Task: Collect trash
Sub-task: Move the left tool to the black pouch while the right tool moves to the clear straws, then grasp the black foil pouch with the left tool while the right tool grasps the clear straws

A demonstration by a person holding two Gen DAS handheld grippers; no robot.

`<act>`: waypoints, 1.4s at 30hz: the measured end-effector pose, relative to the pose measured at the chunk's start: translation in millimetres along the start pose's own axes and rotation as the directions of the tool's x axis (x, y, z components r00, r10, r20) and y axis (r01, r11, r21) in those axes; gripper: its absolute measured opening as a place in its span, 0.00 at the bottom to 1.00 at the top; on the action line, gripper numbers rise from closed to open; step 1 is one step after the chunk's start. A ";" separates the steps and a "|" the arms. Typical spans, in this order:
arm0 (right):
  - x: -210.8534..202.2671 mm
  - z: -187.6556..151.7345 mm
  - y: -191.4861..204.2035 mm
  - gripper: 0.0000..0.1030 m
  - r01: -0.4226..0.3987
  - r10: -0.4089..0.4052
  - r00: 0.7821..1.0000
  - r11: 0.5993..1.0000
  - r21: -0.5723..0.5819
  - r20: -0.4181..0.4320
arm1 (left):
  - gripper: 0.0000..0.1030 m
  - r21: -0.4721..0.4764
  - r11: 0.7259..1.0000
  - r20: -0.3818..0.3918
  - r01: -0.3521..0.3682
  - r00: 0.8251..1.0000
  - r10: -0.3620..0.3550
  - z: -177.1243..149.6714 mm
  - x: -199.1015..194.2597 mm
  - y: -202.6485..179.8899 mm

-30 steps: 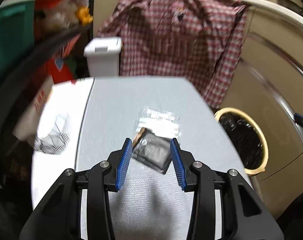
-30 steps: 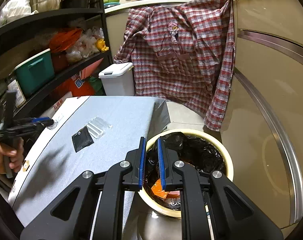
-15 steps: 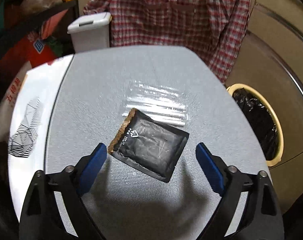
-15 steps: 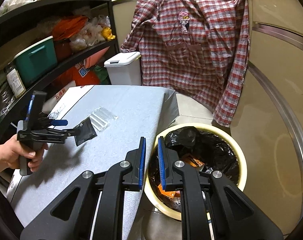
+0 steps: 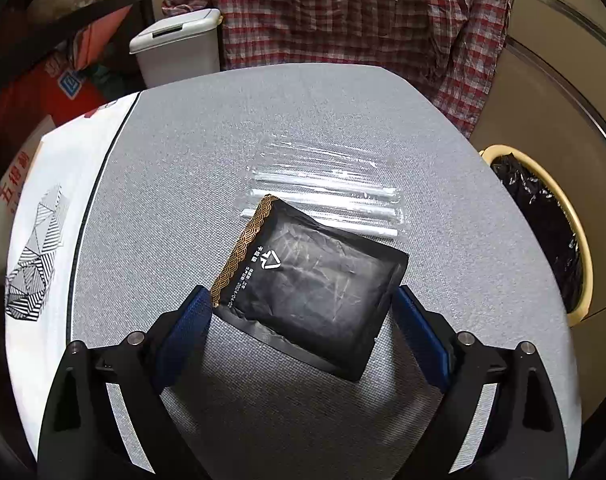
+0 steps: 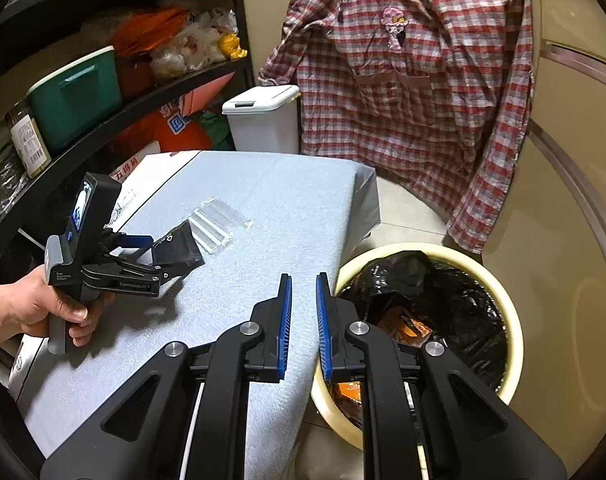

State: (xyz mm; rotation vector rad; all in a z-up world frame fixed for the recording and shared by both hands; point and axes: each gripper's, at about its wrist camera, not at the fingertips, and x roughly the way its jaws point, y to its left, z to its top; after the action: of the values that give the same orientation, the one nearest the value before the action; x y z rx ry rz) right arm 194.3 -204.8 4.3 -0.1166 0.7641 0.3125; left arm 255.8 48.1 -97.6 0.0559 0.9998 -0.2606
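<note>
A black foil packet (image 5: 315, 284) with a gold-patterned edge lies on the grey table (image 5: 263, 112). My left gripper (image 5: 301, 300) stands open wide and low over it, with a blue pad beside each end of the packet. Just beyond lies a clear plastic wrapper of white straws (image 5: 323, 196). The right wrist view shows a hand holding the left gripper (image 6: 159, 256) at the packet (image 6: 179, 246), with the straw wrapper (image 6: 219, 226) behind. My right gripper (image 6: 303, 278) hangs over the table's right edge, nearly shut with a thin slit and nothing in it.
A cream-rimmed bin (image 6: 515, 320) lined with a black bag, orange wrappers inside, stands on the floor right of the table. A white lidded bin (image 6: 263, 120) and a hanging plaid shirt (image 6: 403, 80) are behind. Shelves (image 6: 103, 92) with boxes and bags run along the left.
The left gripper's jaws have gone from narrow to wide and it has dropped close to the black packet. The right gripper has drifted slightly, still nearly shut.
</note>
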 end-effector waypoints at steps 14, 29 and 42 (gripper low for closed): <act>34.3 7.3 20.6 0.13 -0.039 0.039 0.999 0.999 -0.002 -0.034 | 0.57 0.019 1.000 0.037 0.007 0.999 -0.007 -3.9 -10.3 17.4; 55.2 10.5 39.3 0.13 -0.055 0.054 0.997 0.998 -0.024 -0.058 | 0.05 0.053 0.997 0.048 0.059 0.997 -0.061 -3.3 -19.7 17.3; 62.0 9.5 36.7 0.13 -0.065 0.063 0.996 0.998 -0.028 -0.068 | 0.90 0.042 0.999 0.059 0.015 0.998 -0.017 6.9 -2.3 7.0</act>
State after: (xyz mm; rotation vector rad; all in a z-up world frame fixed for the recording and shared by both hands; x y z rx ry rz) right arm 231.0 -153.4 -31.7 -0.1319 0.8311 0.3823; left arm 262.0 54.2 -92.4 0.0773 0.9358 -0.2963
